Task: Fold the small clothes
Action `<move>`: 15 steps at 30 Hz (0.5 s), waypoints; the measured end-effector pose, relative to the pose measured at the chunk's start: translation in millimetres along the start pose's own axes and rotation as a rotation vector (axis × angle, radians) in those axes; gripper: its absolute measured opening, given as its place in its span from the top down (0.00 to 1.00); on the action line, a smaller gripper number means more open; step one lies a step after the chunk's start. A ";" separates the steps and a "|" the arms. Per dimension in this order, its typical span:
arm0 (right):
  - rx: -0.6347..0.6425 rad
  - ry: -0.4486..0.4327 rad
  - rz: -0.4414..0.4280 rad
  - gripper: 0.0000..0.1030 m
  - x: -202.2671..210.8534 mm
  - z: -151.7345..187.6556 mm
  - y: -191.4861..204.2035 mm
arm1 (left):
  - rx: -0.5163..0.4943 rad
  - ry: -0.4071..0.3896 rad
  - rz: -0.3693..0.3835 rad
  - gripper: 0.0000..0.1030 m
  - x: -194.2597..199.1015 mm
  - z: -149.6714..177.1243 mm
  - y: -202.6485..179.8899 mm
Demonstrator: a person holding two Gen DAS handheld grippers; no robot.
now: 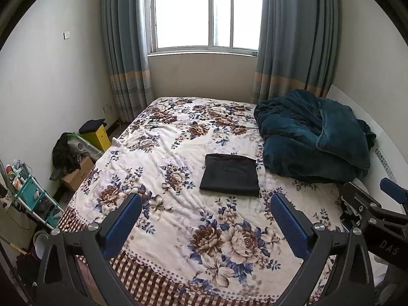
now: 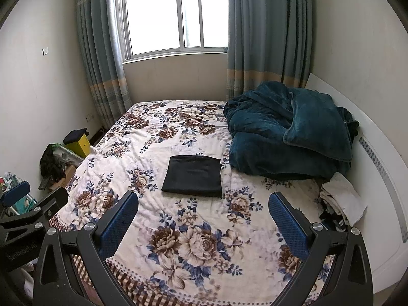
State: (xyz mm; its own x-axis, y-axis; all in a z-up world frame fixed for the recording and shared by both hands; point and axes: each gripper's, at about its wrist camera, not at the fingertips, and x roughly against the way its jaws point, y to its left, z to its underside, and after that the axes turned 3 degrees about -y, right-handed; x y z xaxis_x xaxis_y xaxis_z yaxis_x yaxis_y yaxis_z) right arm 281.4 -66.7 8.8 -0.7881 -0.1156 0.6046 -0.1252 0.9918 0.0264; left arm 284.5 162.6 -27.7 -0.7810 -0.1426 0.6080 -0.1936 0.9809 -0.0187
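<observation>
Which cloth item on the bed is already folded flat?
The black garment mid-bed, a neat flat rectangle; the teal blanket is heaped, and the white clothes by the headboard lie rumpled.

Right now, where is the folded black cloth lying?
In both wrist views the folded black cloth lies flat mid-bed on the floral bedspread, just left of the teal blanket heap and beyond both open claws.

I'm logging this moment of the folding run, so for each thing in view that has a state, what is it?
black garment: folded flat in a rectangle on the bedspread, untouched.
left gripper: open, fingers apart, holding nothing, short of the garment.
right gripper: open, empty.
teal blanket: bunched in a heap by the headboard.
pale clothes: loosely piled at the bed's right edge.
curtains: drawn open.
</observation>
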 end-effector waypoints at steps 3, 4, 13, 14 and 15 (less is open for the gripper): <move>-0.003 0.002 0.001 0.00 1.9 3.1 0.5 | 0.002 0.001 -0.004 0.00 1.5 0.9 -0.4; -0.006 0.003 0.000 0.00 2.7 4.6 0.5 | 0.003 0.002 -0.003 0.00 1.3 1.3 -0.6; -0.009 0.005 -0.005 0.00 4.5 10.2 -1.2 | 0.006 0.008 -0.003 0.00 1.9 3.1 -1.8; -0.007 0.007 -0.006 0.00 4.0 9.9 -1.2 | 0.004 0.007 -0.006 0.00 1.9 3.8 -2.2; -0.009 0.006 -0.006 0.00 4.3 10.1 -1.1 | 0.004 0.007 -0.002 0.00 1.7 3.7 -2.0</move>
State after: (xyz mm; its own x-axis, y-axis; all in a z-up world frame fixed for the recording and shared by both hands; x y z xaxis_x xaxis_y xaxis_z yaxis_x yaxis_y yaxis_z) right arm 272.1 -68.9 3.3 -0.7835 -0.1214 0.6095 -0.1246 0.9915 0.0373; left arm 281.3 160.0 -29.6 -0.7761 -0.1440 0.6139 -0.1978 0.9800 -0.0202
